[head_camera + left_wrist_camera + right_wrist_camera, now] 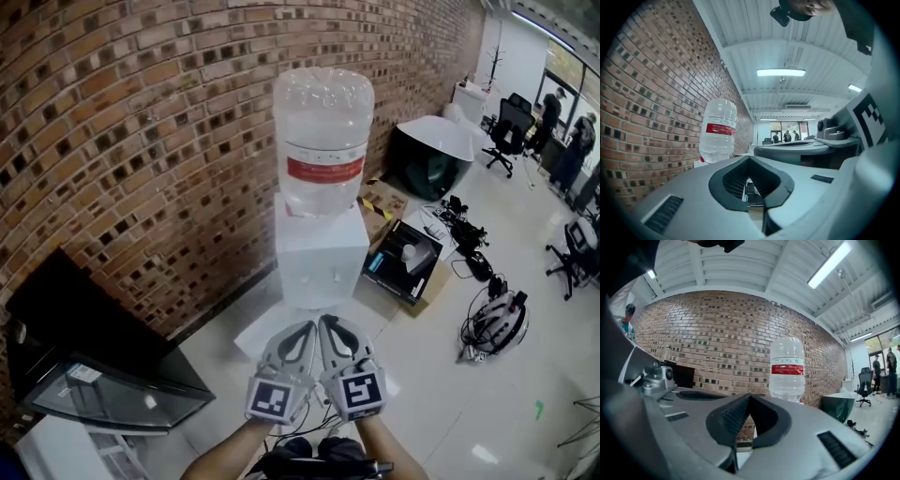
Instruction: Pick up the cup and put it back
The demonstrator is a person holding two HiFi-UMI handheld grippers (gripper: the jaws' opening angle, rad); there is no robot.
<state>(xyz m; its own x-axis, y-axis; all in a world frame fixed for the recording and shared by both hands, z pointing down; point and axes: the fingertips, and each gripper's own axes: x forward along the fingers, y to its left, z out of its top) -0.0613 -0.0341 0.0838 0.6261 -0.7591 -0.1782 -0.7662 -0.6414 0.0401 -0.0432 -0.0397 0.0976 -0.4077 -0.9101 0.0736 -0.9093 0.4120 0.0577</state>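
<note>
No cup shows in any view. My left gripper (306, 330) and right gripper (330, 326) are held side by side low in the head view, touching each other and pointing at a white water dispenser (319, 258) with a big clear bottle (322, 141) with a red label on top. Both are shut with nothing between their jaws. The left gripper view shows its own closed jaws (749, 159), the bottle (718, 131) ahead on the left and the right gripper (806, 149) alongside. In the right gripper view the closed jaws (749, 397) point below the bottle (787, 369).
A brick wall (141, 141) runs behind the dispenser. A black glass-topped cabinet (103, 375) stands at the left. Right of the dispenser lie an open box (405, 261), a dark bin with a white lid (431, 155), a helmet with cables (497, 323) and office chairs (511, 127).
</note>
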